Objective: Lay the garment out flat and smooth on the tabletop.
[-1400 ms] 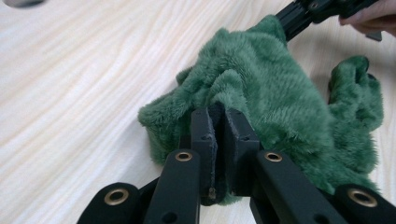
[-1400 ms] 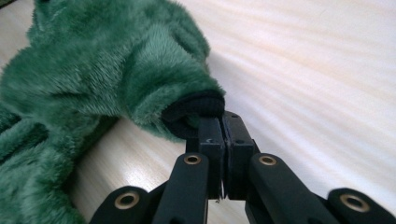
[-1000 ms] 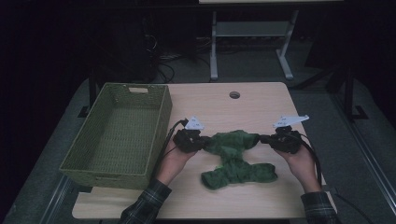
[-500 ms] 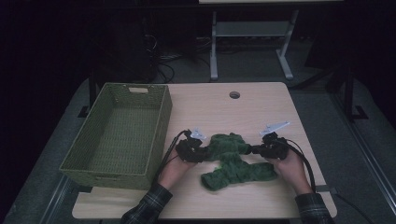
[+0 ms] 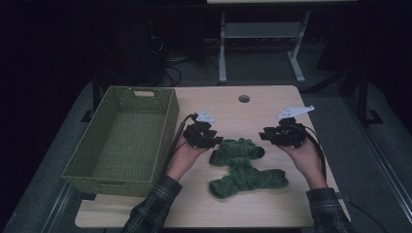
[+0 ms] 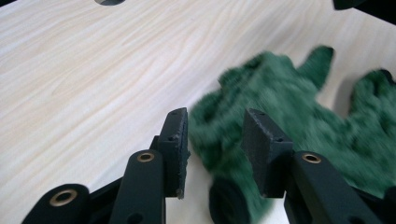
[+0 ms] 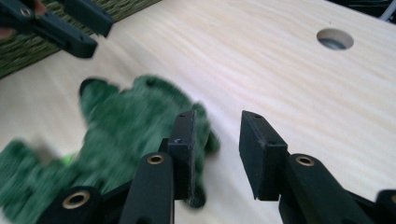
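- Dim room behind; dark floor with cables and a white metal frame (image 5: 257, 43) lay beyond the far edge of the bench.
- Light wooden table (image 5: 233, 104) carried everything; a round cable hole (image 5: 244, 99) sat near its far edge.
- Green woven rectangular basket (image 5: 124, 141) stood on the left part of the table, its right wall just beside the left hand.
- Dark green fuzzy cloth (image 5: 243, 167) lay crumpled on the table between the two hands, toward the near edge, well apart from the basket's inside.
- Left gripper (image 5: 214, 143) was held just at the cloth's upper left end. Its jaws had just been opening; in the left gripper view they stood spread, with cloth (image 6: 299, 116) seen in the gap below but no pad pressing on it.
- Right gripper (image 5: 266, 136) hung just right of the cloth's upper end, above the table. Its jaws had likewise just been opening and stood spread over bare wood, the cloth (image 7: 116, 126) to their left side.
- Plaid sleeves (image 5: 155, 204) entered from the near edge.
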Available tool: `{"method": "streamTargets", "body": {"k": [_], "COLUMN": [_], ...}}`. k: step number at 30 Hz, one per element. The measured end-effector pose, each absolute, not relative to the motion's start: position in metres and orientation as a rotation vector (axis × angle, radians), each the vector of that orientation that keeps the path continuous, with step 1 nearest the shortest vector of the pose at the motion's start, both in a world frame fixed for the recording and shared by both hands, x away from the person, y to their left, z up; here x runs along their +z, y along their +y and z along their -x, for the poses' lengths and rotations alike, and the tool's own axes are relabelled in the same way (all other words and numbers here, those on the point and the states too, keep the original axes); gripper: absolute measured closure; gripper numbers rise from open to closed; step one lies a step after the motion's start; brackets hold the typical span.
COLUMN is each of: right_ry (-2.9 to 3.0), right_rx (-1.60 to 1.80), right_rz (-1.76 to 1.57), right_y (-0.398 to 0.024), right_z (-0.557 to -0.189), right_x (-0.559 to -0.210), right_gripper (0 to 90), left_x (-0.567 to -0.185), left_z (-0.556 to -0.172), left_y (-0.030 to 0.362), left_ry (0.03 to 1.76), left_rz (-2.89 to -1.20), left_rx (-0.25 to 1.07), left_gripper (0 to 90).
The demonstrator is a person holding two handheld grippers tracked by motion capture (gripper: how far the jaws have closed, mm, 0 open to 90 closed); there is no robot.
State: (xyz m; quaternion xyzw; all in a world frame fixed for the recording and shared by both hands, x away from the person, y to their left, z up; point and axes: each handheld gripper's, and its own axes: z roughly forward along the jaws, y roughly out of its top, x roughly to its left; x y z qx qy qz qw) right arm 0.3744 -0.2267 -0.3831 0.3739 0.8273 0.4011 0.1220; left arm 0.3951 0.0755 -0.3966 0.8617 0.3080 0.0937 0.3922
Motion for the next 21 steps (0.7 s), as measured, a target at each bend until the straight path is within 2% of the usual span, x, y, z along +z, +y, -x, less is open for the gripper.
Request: {"method": "streamTargets", "body": {"k": [4, 9, 16, 21], "right_ry": [2.432, 2.5, 2.581, 2.618], "right_rx": [1.174, 1.124, 1.099, 1.102], "right_rz": [-1.134, -1.186, -1.192, -1.216], "right_y": [-0.212, -0.198, -0.191, -0.189], "right_z": [-0.4, -0.418, -0.417, -0.416], "right_x": [-0.389, -0.415, -0.438, -0.447], "right_gripper": [65.3, 63.6, 63.7, 63.6], "left_x": [-0.412, -0.434, -0.448, -0.455], "left_z": [-0.413, -0.425, -0.423, -0.421], "left_y": [0.066, 0.059, 0.056, 0.054], "left_ry": [0.808, 0.836, 0.832, 0.818], "left_rz": [-2.198, -2.239, -2.297, -2.324], "left_rx": [0.209, 0.157, 0.133, 0.109], "left_gripper": [61.4, 61.4, 62.5, 69.3]}}
